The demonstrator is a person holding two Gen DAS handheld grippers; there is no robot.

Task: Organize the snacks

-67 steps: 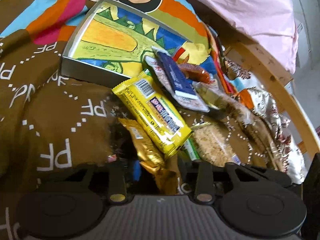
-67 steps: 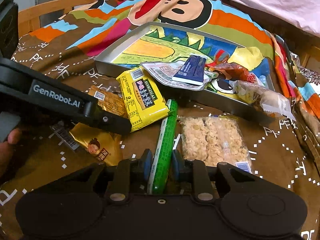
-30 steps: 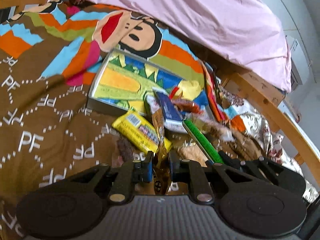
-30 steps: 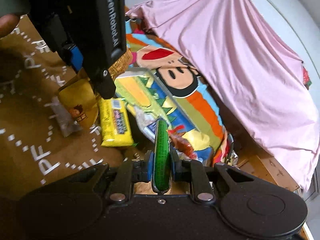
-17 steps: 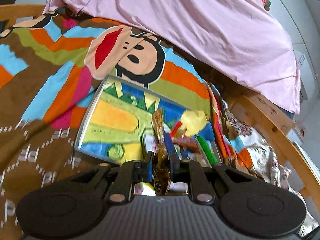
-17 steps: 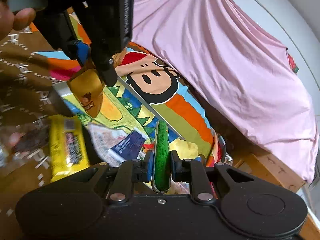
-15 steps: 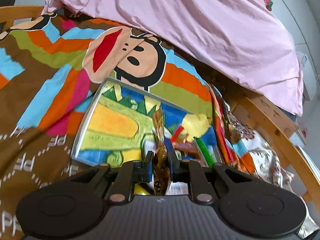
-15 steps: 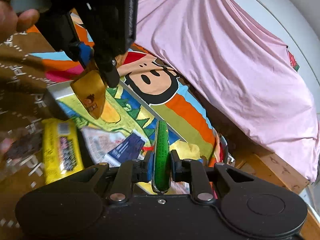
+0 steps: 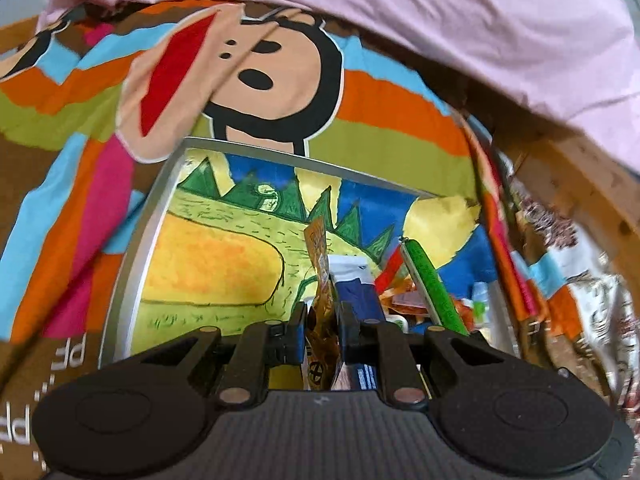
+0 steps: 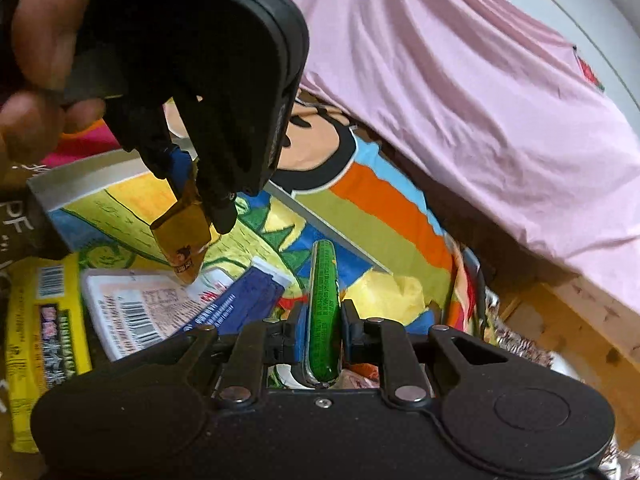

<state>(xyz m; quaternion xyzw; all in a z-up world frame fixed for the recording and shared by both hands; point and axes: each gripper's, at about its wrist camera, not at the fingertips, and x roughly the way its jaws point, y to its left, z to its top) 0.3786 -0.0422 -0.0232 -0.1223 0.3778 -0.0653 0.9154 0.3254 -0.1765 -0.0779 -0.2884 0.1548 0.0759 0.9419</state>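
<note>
My left gripper [image 9: 322,322] is shut on a gold snack packet [image 9: 322,280], held edge-on above the shallow grey tray [image 9: 132,256] with a yellow and green drawing on its floor. In the right wrist view the same left gripper [image 10: 202,204] hangs over the tray [image 10: 80,178] with the gold packet [image 10: 182,236] dangling from it. My right gripper [image 10: 323,320] is shut on a long green stick pack [image 10: 325,304], which also shows at the right of the left wrist view as the green stick pack [image 9: 434,284]. A dark blue packet [image 10: 240,304] lies in the tray.
A yellow snack bar [image 10: 40,344] lies outside the tray's near edge, beside a white barcoded packet [image 10: 136,312]. The tray sits on a colourful monkey-print blanket [image 9: 280,72]. A pink sheet [image 10: 460,92] covers the back. A wooden bed frame [image 10: 576,320] and silvery packets [image 9: 600,312] are at right.
Both grippers have carried their packets forward over the tray; the tray now fills more of the left wrist view and the yellow bar has dropped out of it. Neither grip has changed.
</note>
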